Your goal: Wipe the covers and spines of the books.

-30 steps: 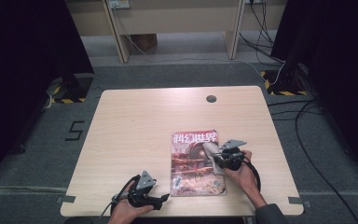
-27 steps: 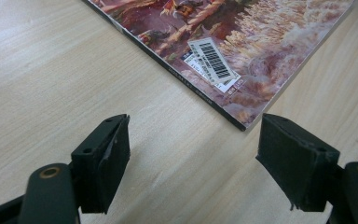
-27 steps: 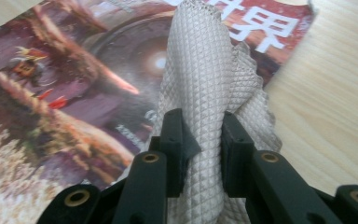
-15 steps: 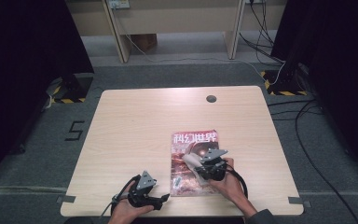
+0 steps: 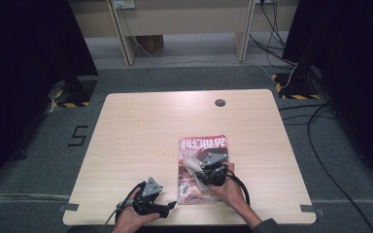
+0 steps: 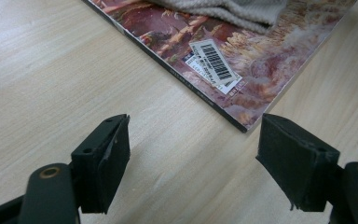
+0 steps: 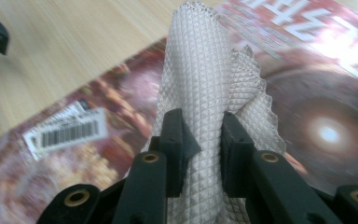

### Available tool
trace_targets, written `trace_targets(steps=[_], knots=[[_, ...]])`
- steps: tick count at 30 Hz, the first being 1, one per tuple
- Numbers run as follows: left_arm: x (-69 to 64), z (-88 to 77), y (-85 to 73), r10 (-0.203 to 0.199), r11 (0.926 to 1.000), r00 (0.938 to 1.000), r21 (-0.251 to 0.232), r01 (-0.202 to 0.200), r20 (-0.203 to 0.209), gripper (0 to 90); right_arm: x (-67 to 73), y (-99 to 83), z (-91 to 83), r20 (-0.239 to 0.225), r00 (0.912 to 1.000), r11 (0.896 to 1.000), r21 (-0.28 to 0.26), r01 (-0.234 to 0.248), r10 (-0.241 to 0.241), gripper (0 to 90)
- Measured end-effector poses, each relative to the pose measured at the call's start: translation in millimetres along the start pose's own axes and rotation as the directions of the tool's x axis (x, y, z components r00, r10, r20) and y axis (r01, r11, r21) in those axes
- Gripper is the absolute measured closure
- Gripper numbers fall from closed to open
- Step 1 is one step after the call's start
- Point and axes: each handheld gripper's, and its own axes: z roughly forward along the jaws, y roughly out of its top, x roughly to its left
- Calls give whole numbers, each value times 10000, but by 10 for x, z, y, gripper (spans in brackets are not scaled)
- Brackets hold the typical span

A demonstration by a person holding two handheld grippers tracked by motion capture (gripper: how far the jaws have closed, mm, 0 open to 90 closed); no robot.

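The right tongs (image 7: pixel 200 135) pinch a grey cloth (image 7: pixel 205 79) on the magazine (image 5: pixel 203 167), low in the middle — wiping its cover, I think. Left tongs (image 6: pixel 193 163) gape open, bottom left. Next — rub across slowly.

The bench (image 5: pixel 141 131) lies bare across its far and left parts, with room to pass. The magazine (image 5: pixel 201 170) lies flat near the front edge, and a small dark round spot (image 5: pixel 220 102) sits far back.
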Motion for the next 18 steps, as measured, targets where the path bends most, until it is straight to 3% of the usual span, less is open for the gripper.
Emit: trace_targets(steps=[8, 12, 18], knots=[[15, -13, 0, -48, 10000, 10000, -19, 48, -67, 243, 266, 90, 130, -787, 9961, 9991, -147, 396, -406, 751], [8, -12, 3, -15, 10000, 10000, -28, 15, -25, 244, 253, 98, 137, -905, 9953, 9993, -143, 345, -357, 749], [8, -13, 4, -18, 10000, 10000, -29, 18, -28, 243, 186, 121, 161, -389, 9990, 9996, -203, 216, -224, 743]])
